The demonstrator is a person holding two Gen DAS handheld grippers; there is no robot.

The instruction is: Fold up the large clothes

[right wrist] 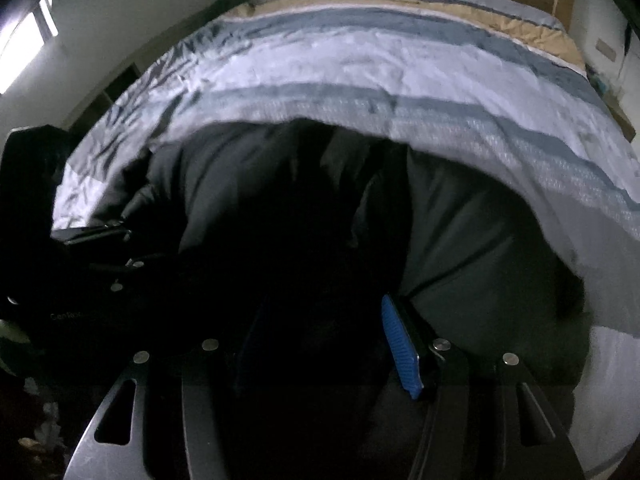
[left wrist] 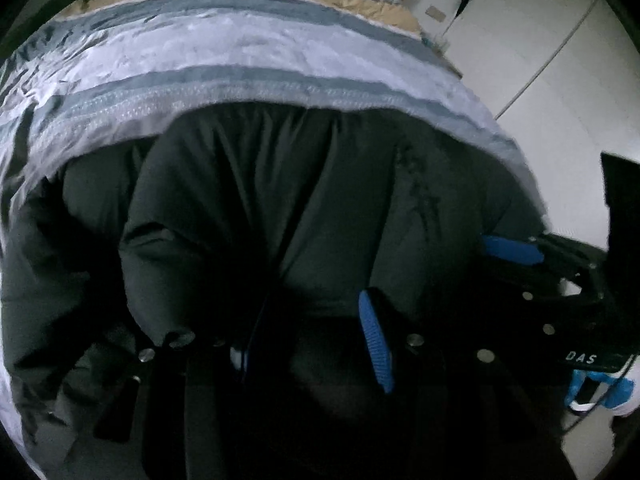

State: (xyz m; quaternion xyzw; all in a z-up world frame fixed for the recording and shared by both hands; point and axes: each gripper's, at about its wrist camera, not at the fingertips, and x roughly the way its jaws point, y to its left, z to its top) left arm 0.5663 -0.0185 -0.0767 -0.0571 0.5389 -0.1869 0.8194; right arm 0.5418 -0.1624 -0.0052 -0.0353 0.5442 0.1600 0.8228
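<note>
The left gripper points steeply down at a dark jacket. Its right pad is a blue ribbed strip, plain to see; the left pad is lost in shadow, only a thin blue edge showing. The jaws stand apart, with dark cloth in the gap between them, but the picture is too dark to tell whether either pad presses on it.

To its right in the left wrist view sits the right gripper, low over the near right part of the jacket, one blue pad showing. In its own view the right gripper also points down with its jaws apart. Its right pad is bright blue and ribbed, the left one barely a dim blue line. Black fabric fills the space between them; it seems to lie loose there rather than pinched, though the shadow makes that hard to judge.

The jacket lies spread on a bed, at the near edge, bulging up in soft folds. A seam or zip line runs down its right side in the left wrist view.

The bed carries a striped cover in pale lilac, grey-blue and tan bands running left to right, wrinkled toward the left. Beyond it on the far right stand white cupboard doors. A bright window shows at the far left of the right wrist view.
</note>
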